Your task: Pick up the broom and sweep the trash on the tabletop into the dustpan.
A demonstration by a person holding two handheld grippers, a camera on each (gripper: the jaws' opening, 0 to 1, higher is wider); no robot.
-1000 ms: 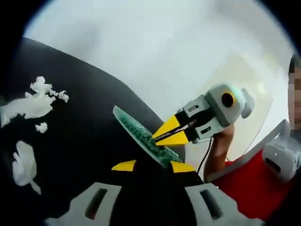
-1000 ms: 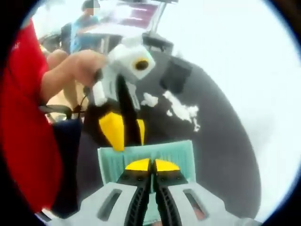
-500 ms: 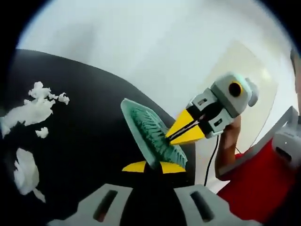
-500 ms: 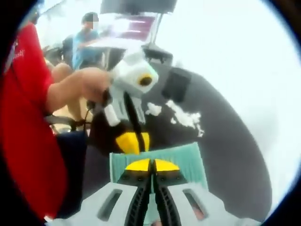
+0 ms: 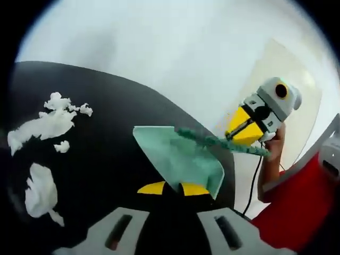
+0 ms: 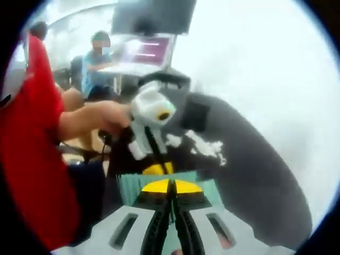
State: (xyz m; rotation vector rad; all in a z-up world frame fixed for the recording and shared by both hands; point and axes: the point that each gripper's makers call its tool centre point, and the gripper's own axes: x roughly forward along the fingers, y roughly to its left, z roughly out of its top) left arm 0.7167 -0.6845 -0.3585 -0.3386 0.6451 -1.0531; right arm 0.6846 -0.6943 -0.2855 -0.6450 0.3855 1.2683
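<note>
My left gripper [image 5: 172, 188] has its yellow jaws drawn close at the lower edge of a flat teal dustpan [image 5: 178, 156], which lies face-on above them. It looks shut on it. From the right, my right gripper [image 5: 245, 130] holds a thin green broom [image 5: 220, 142], seen edge-on beside the dustpan's upper corner. In the right gripper view the right gripper [image 6: 170, 187] is shut on the ribbed teal broom [image 6: 204, 186]. The left gripper [image 6: 156, 169] touches its far edge. White paper trash [image 5: 45, 125] [image 6: 204, 144] lies on the black round tabletop [image 5: 106, 159].
A person in a red shirt [image 6: 37, 175] holds both grippers at the table's edge. A black box [image 6: 194, 114] sits on the table beyond the trash. Behind it, another person [image 6: 98, 58] sits by a laptop [image 6: 146, 53]. The floor around is pale.
The left jaws have drawn closer together. The teal dustpan has turned from edge-on to flat, and the right gripper has pulled up and right, drawing the green broom away from the dustpan.
</note>
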